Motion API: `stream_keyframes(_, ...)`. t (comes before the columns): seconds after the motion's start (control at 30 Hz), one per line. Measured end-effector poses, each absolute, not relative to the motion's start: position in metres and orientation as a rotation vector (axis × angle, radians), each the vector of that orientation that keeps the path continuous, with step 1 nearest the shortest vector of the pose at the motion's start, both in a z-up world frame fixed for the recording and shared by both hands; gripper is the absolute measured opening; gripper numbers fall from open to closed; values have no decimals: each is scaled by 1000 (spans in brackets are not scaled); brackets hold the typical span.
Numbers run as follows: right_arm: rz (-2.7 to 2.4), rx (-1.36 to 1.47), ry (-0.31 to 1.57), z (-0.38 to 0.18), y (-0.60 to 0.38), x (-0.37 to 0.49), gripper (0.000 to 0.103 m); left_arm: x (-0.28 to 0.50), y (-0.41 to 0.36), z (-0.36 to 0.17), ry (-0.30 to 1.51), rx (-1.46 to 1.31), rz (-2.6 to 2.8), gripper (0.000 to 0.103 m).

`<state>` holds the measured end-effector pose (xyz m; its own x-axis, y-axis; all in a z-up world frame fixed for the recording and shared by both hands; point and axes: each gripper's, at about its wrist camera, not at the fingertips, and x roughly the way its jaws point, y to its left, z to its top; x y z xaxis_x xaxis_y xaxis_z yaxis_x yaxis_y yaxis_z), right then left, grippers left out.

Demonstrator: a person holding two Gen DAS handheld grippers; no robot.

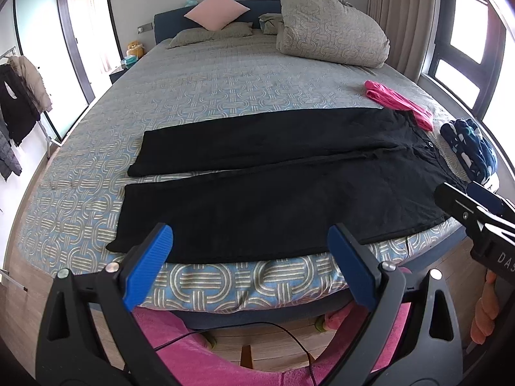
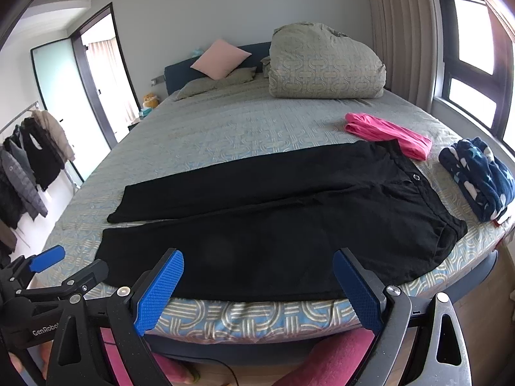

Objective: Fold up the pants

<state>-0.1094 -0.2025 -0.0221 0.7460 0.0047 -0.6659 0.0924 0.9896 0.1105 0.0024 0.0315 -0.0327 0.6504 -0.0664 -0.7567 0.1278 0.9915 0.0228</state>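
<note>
Black pants point(image 1: 273, 180) point(image 2: 273, 212) lie flat across the foot of the bed point(image 1: 209, 90) point(image 2: 225, 128), waistband to the right and both legs stretched left with a narrow gap between them. My left gripper point(image 1: 249, 263) hovers open in front of the near leg's lower edge, its blue pads spread wide with nothing between them. My right gripper point(image 2: 257, 289) is also open and empty, held before the same near edge. Each gripper shows at the edge of the other's view: the right one point(image 1: 476, 206) by the waistband corner, the left one point(image 2: 48, 267) off the leg ends.
A folded pink garment point(image 1: 399, 103) point(image 2: 389, 136) and a folded navy star-patterned garment point(image 1: 466, 144) point(image 2: 479, 177) lie right of the waistband. A bundled duvet point(image 1: 331, 29) and pillows sit at the headboard. Coats hang on a rack point(image 2: 29, 160) at left. The person's pink trousers point(image 1: 193, 353) show below.
</note>
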Motion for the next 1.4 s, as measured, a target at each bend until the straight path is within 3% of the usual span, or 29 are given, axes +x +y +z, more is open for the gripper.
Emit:
stream_keyframes(0.4,-63,152,756,-34,-209,-105,96,7,44,-47,893,53,-109,97)
stream_keyframes(0.77,-143,306,873,-81,-270,-89,96,23,113,-92,1073,-173,-51,97)
stream_keyframes(0.83,-161,348,887,-92,-288,-88,92,26,128,-99,1098,-233,-32,97)
stream_keyframes(0.9,-175,384,908,-100,-304,-87,77,31,139,-106,1117,-304,-19,94)
stream_keyframes(1.0,-190,426,929,-110,-323,-85,58,42,150,-117,1155,-404,-20,81)
stream_keyframes(1.07,-194,465,941,-117,-334,-84,52,49,159,-126,1190,-497,-13,75)
stream_keyframes(1.23,-174,684,959,-137,-369,-80,51,63,170,-148,1254,-728,-9,74)
stream_keyframes(1.4,-205,858,961,-155,-402,-79,51,69,170,-153,1267,-749,43,74)
